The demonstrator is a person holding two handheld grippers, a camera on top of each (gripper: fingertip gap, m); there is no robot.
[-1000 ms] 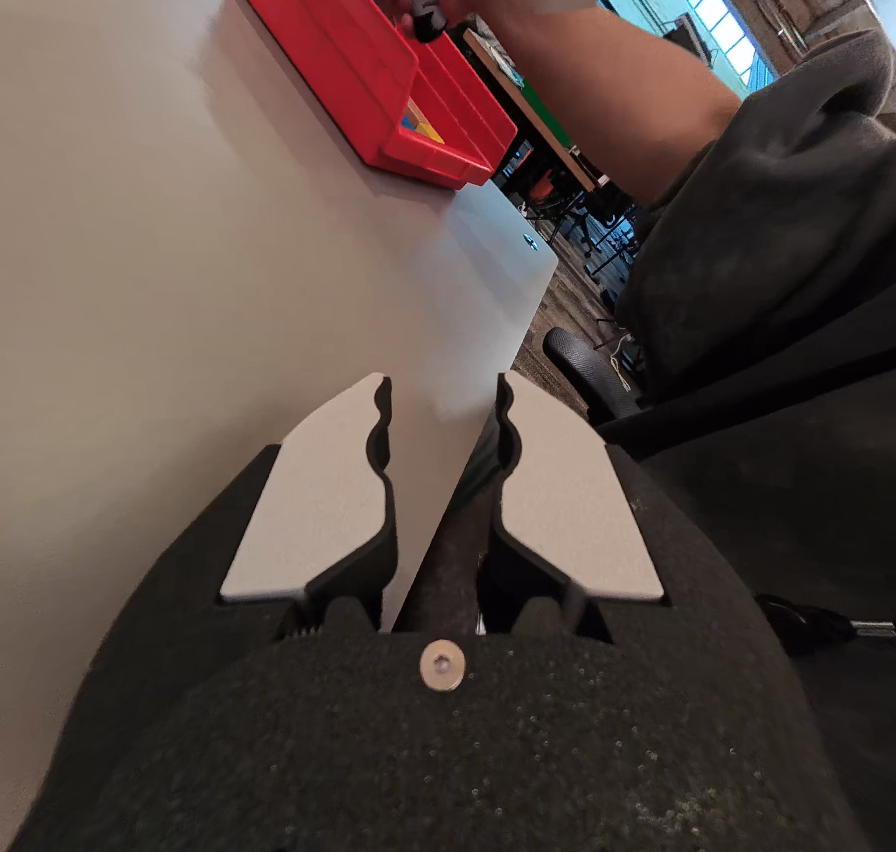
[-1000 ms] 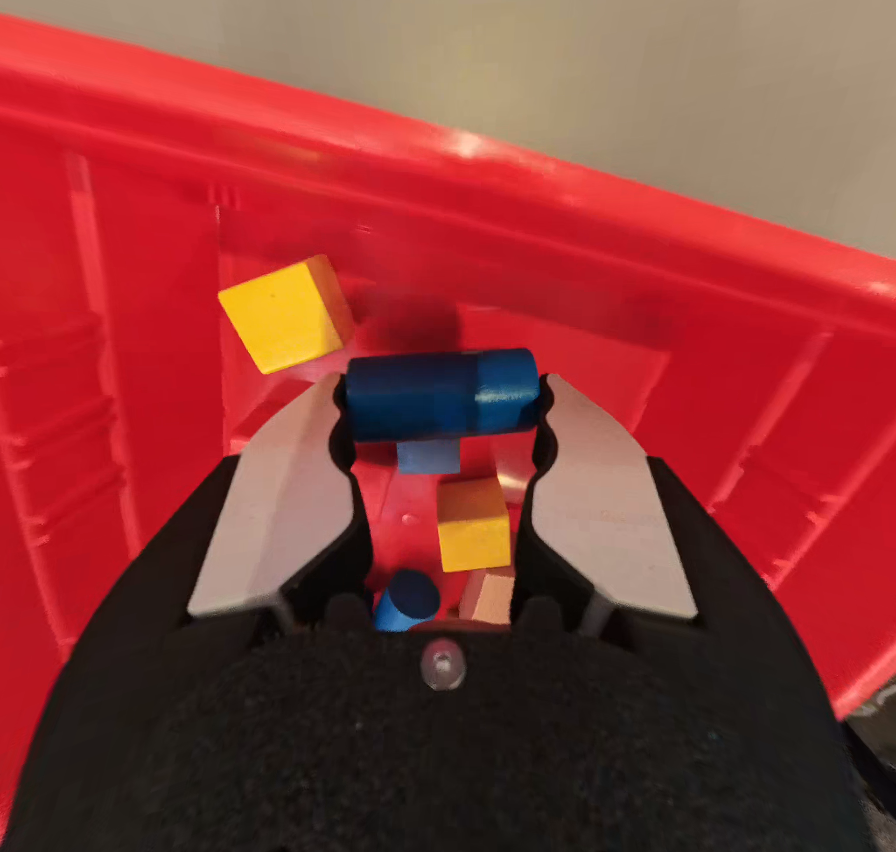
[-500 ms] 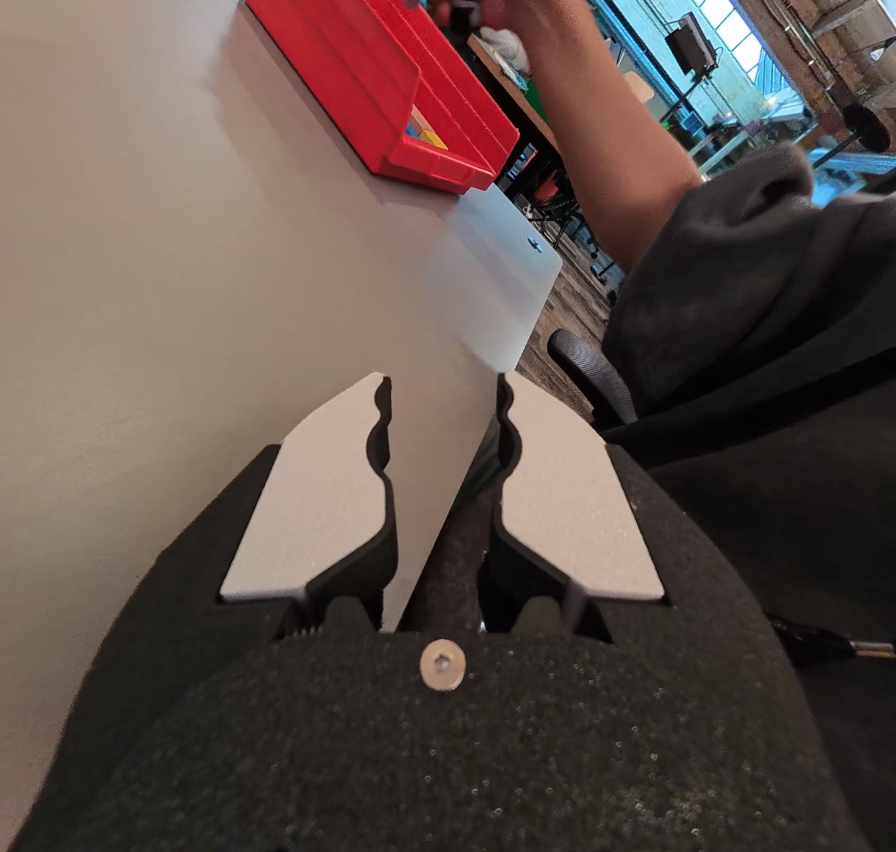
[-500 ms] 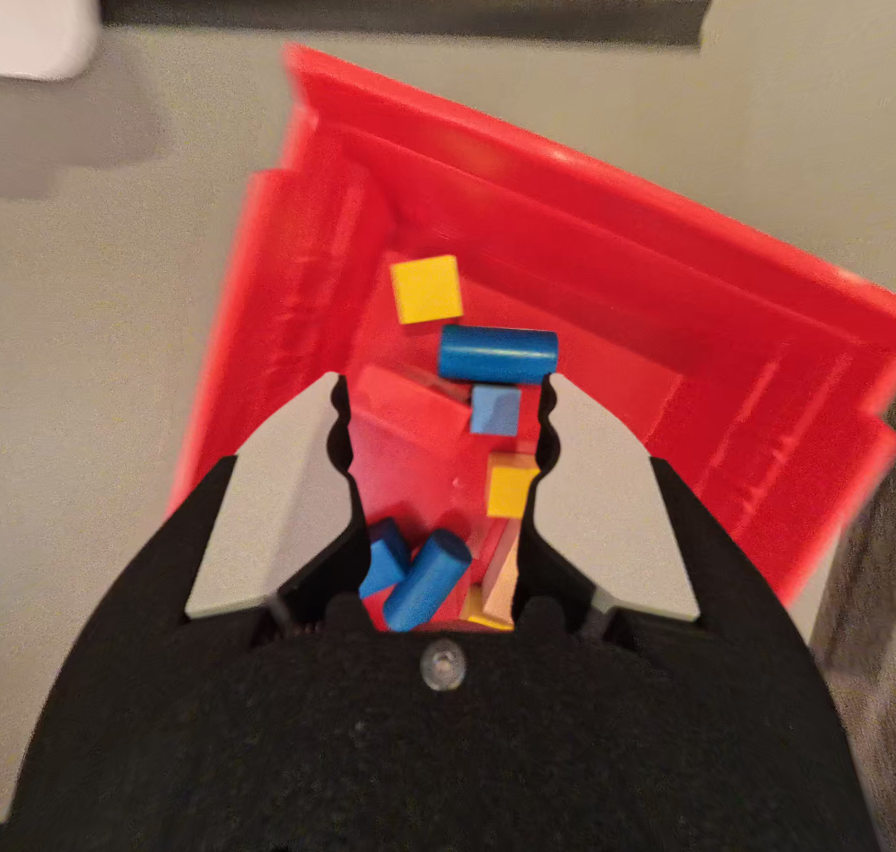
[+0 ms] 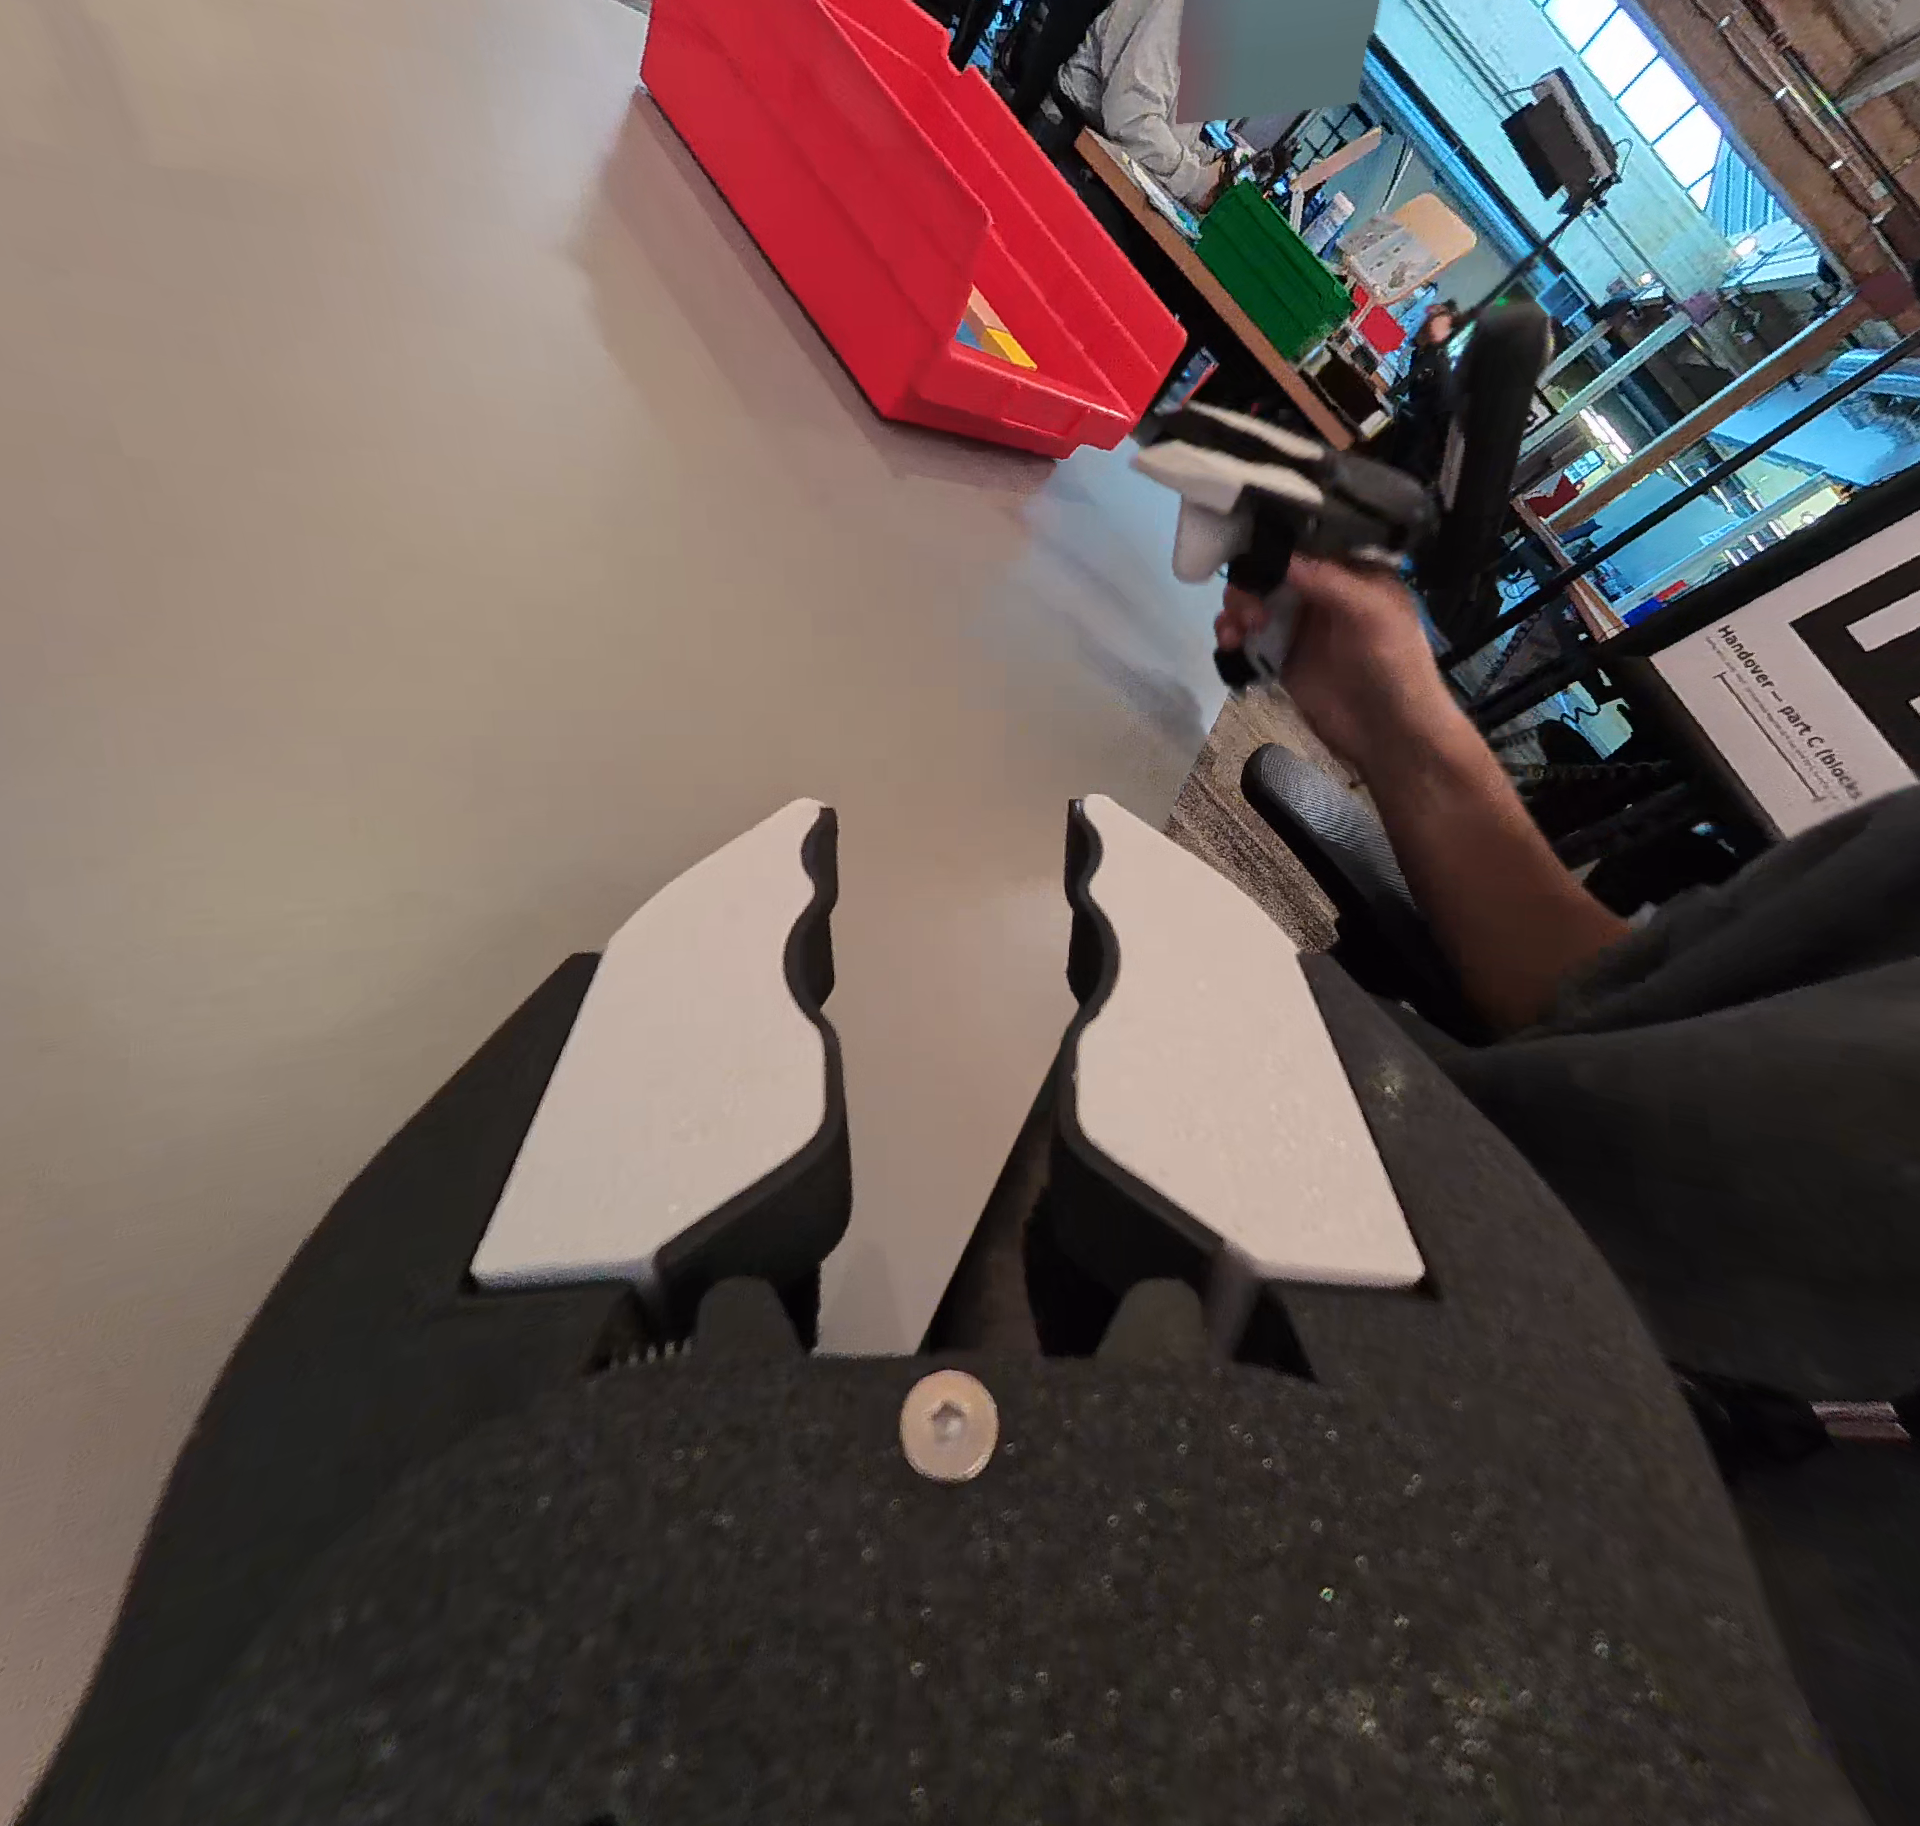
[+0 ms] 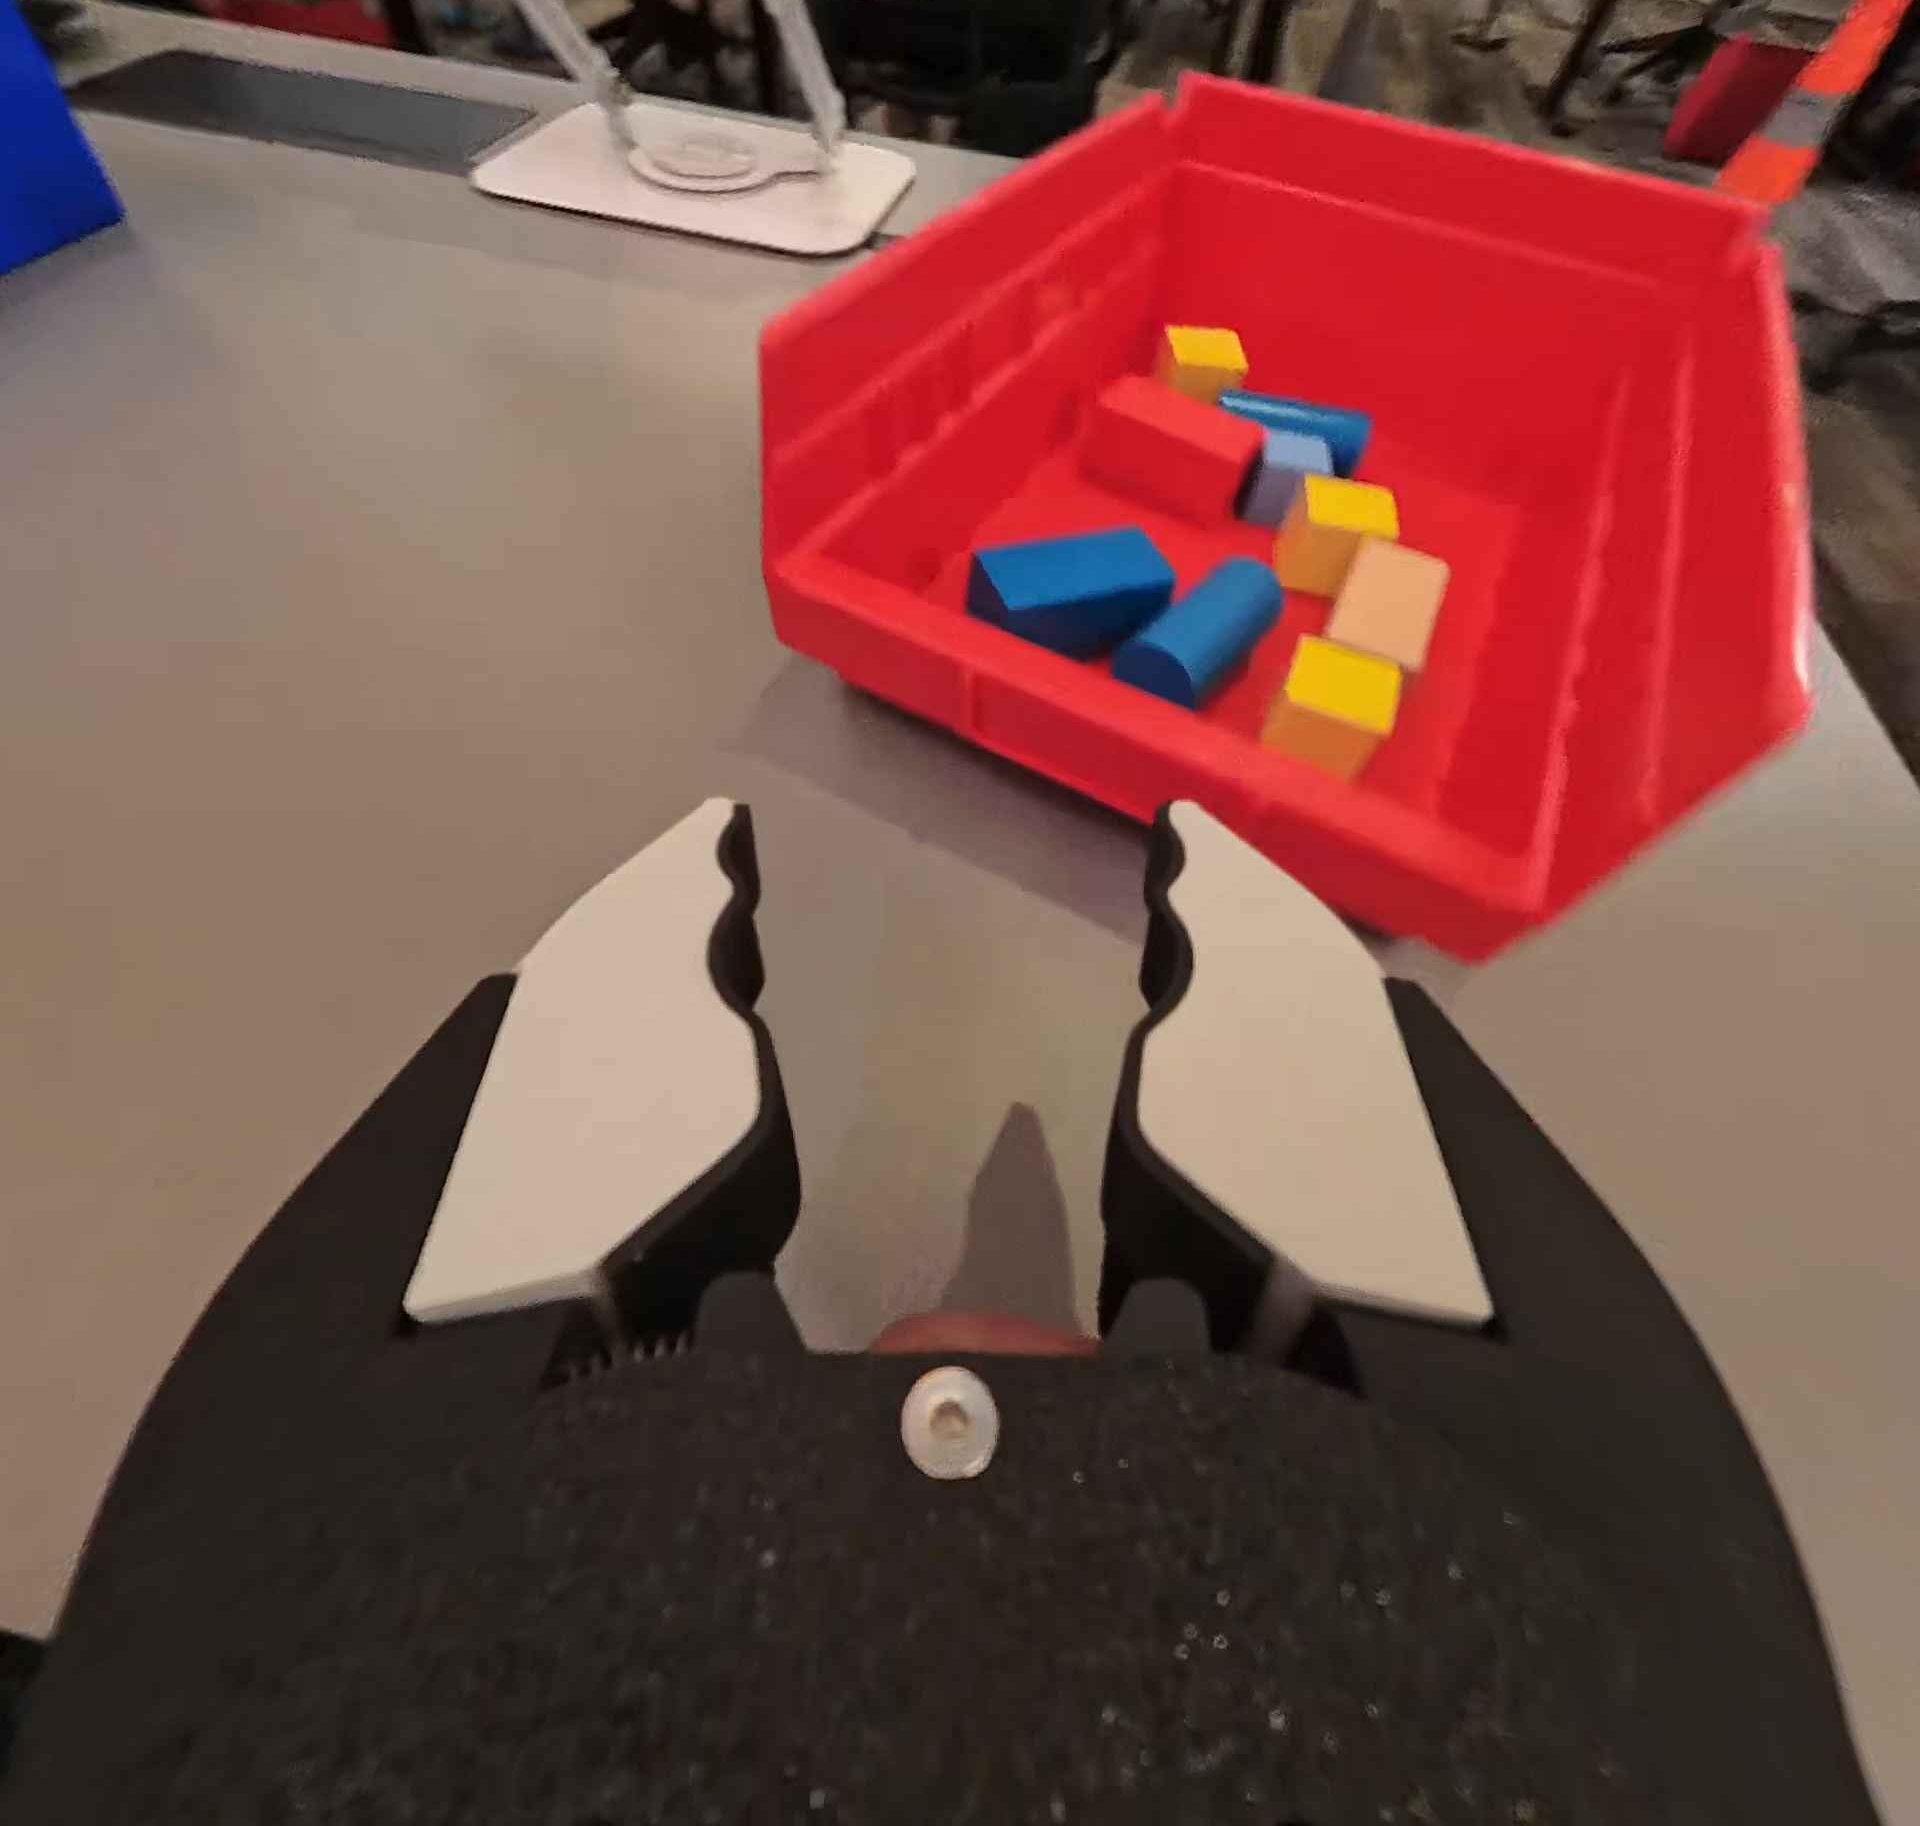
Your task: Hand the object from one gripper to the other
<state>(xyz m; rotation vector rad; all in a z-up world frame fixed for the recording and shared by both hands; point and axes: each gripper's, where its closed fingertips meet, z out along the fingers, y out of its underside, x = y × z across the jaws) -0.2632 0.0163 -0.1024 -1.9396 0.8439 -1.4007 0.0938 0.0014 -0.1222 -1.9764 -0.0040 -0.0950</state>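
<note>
both empty and parted: right gripper hanging above bare grey table just short of the red bin, left gripper low over the same tabletop well away from it, likely waiting to receive. no object picked yet, all painted wooden blocks lying loose in the bin: blue cylinder, blue wedge, yellow cubes, matte and hard-edged against glossy moulded plastic.
</note>
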